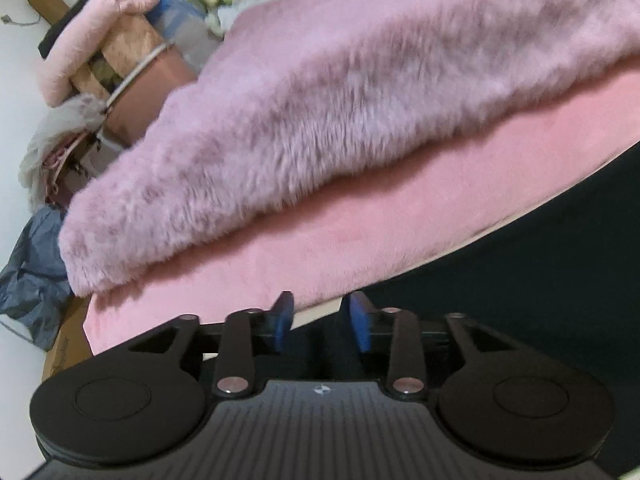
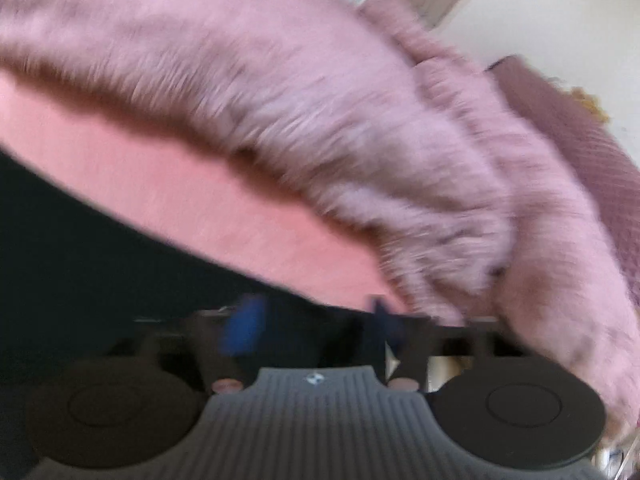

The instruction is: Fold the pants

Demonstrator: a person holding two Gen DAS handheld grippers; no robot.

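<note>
Fluffy lilac-pink pants (image 1: 320, 112) lie folded over on a smooth pink bed cover (image 1: 320, 248), their thick folded edge running across the left wrist view. My left gripper (image 1: 320, 320) sits just short of the cover's edge, its blue pads (image 1: 283, 316) apart with nothing between them. In the blurred right wrist view the same pants (image 2: 320, 112) drape across and down the right side over the pink cover (image 2: 180, 184). My right gripper (image 2: 316, 324) stands open, its blue pads (image 2: 244, 328) wide apart and empty, with the pants' fur close beside the right finger.
Dark floor or shadow (image 1: 540, 300) lies below the cover's edge. At the far left are a pink plush item (image 1: 92, 32), a brown box (image 1: 132, 92), a pale bag (image 1: 52, 140) and a grey bag (image 1: 32, 272) against a white wall. A mauve quilted cloth (image 2: 580, 140) lies at right.
</note>
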